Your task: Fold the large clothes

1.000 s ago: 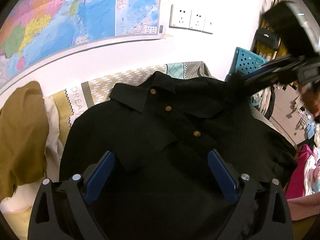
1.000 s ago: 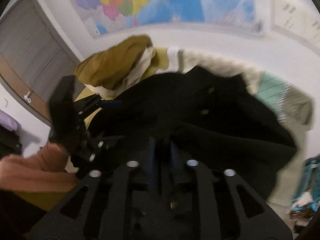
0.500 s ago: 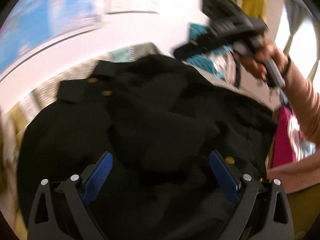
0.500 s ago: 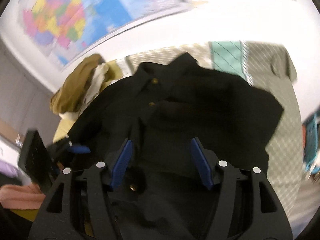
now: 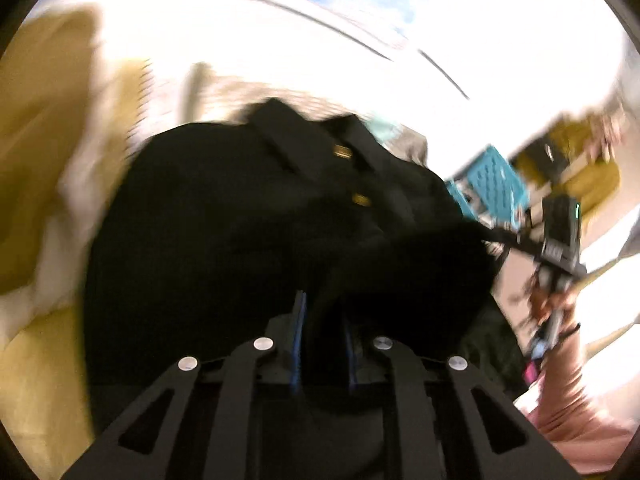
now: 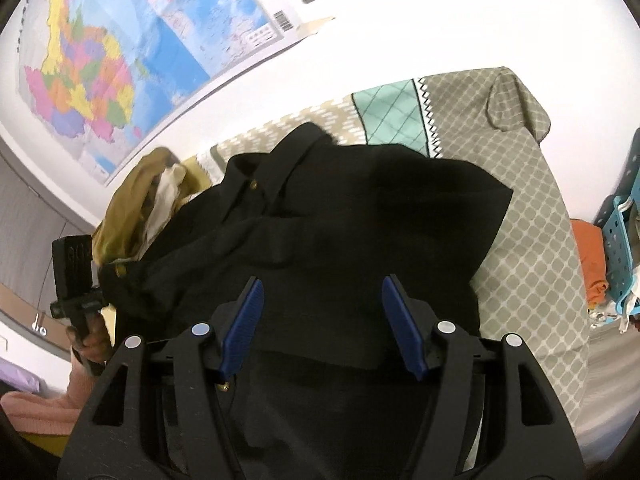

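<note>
A black shirt with gold buttons lies crumpled on a bed covered by a patterned quilt in grey, teal and beige. A map hangs on the white wall behind; mustard clothes are heaped at the shirt's left, a blue basket at the right. The left gripper has just been closing, jaws clenched on a fold of the shirt. The right gripper hovers over the shirt, jaws released.
</note>
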Motion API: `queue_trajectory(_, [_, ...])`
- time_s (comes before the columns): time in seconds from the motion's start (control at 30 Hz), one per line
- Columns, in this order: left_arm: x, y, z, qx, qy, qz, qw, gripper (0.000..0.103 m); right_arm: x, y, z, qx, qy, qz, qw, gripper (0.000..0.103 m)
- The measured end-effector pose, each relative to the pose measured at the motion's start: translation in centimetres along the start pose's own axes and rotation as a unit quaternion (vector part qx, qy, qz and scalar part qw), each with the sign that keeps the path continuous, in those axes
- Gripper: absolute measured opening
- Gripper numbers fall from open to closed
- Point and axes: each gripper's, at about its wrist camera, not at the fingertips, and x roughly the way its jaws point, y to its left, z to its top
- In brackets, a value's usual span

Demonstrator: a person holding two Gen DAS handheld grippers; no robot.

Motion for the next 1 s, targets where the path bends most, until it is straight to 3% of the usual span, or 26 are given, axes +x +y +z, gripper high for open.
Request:
queue_trajectory(0.03, [-0.6, 1.2, -0.1, -0.021, -0.004, 0.015, 0.9997, 0.020, 0.5, 0.0, 0.1, -0.002, 0.003, 0.002, 1.000, 0.062])
queue_trajectory(0.07, [-1.0, 1.8, -0.2, -0.033, -0.006, 0.026, 0.9991, 0.032, 0.9, 0.2, 0.2, -0.005, 0.006, 0.003, 1.000, 0.062])
queue_trajectory(0.17, [-1.9, 3.1, -1.0, -0.055, -0.008, 0.032, 0.9980, 0.040, 3.0, 1.2, 0.1, -0.030, 0.027, -0.011, 0.999, 0.062])
queue_trajectory(0.2, [-2.2, 2.9, -1.1, -0.055, -0.010, 0.029, 0.9980, 0.042, 3.9, 1.6, 0.1, -0.037, 0.037, -0.015, 0.999, 0.062])
queue_trajectory(0.27, [-2.4, 2.5, -1.3, -0.044, -0.013, 0.031, 0.9985, 0.057, 5.5, 2.3, -0.2, -0.048, 0.057, -0.022, 0.997, 0.062])
queue_trajectory(0.37, [-2.1, 1.1, -1.2, -0.015, -0.015, 0.055, 0.9983, 0.067, 6.6, 3.9, -0.3, -0.076, 0.059, -0.027, 0.995, 0.062])
queue_trajectory(0.5, [-0.6, 0.3, -0.7, 0.009, -0.003, 0.098, 0.9952, 0.068, 7.8, 6.5, -0.6, -0.108, 0.057, -0.005, 0.993, 0.063])
queue_trajectory(0.6, [-1.6, -0.6, -1.4, 0.040, -0.020, 0.124, 0.9913, 0.068, 10.3, 8.2, -1.5, -0.142, 0.088, -0.035, 0.985, 0.065])
queue_trajectory(0.7, [-4.1, -1.4, -2.7, 0.080, -0.047, 0.159, 0.9830, 0.078, 11.4, 8.7, -2.0, -0.145, 0.095, -0.044, 0.984, 0.072])
queue_trajectory(0.87, [-8.4, -0.2, -6.0, 0.108, -0.064, 0.226, 0.9660, 0.082, 9.4, 10.1, -1.8, -0.127, 0.077, 0.013, 0.989, 0.073])
queue_trajectory(1.0, [-9.5, 1.4, -8.8, 0.103, -0.040, 0.240, 0.9645, 0.083, 8.1, 14.2, -3.0, -0.156, 0.072, 0.092, 0.981, 0.073])
